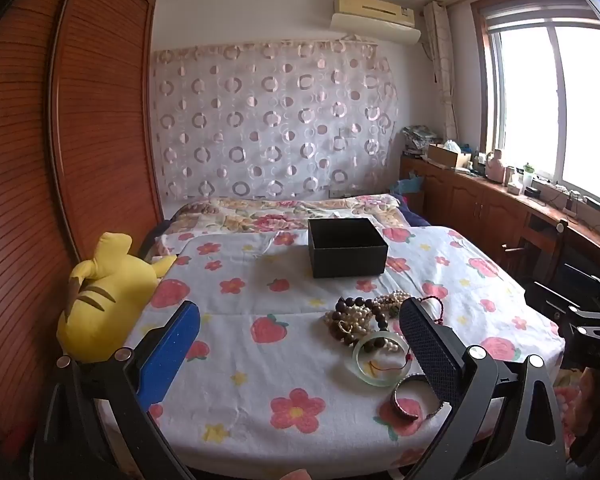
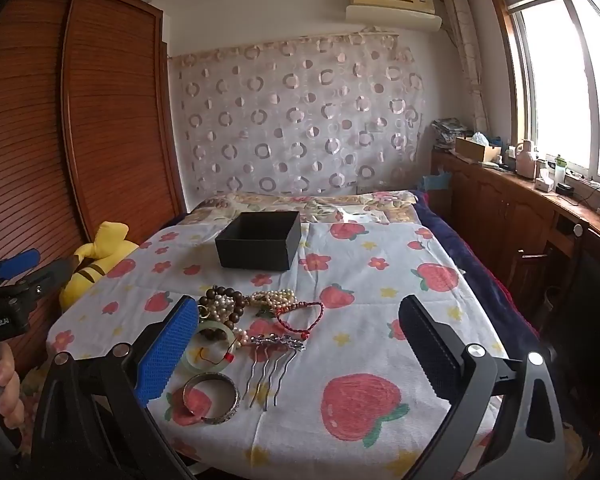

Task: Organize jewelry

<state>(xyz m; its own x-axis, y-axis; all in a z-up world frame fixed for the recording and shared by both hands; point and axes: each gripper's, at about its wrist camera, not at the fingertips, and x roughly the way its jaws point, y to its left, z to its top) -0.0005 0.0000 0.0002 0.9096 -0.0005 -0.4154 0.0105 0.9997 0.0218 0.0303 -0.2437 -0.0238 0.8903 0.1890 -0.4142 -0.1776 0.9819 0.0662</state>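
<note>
1. While you hold both grippers above the near end of the bed [image 2: 380,280], the left gripper [image 1: 300,356] stands wide with nothing between its fingers, and so does the right gripper [image 2: 300,354].
2. Your jewelry lies in a loose pile on the strawberry sheet: dark beads [image 2: 220,298] tangled with pearls [image 2: 274,296], a red cord bracelet [image 2: 304,314] just to their right, and a pale green bangle [image 2: 210,350] touching the beads on the near side.
3. A metal hair comb [image 2: 274,354] rests just right of the bangle, teeth pointing toward you.
4. A silver bangle [image 2: 212,398] lies nearest you, apart from the pile.
5. The black box [image 2: 260,242] sits open farther up the bed, well apart from the jewelry.
6. A yellow plush [image 1: 100,300] lies at the bed's left edge, by the wardrobe [image 1: 100,120].
</note>
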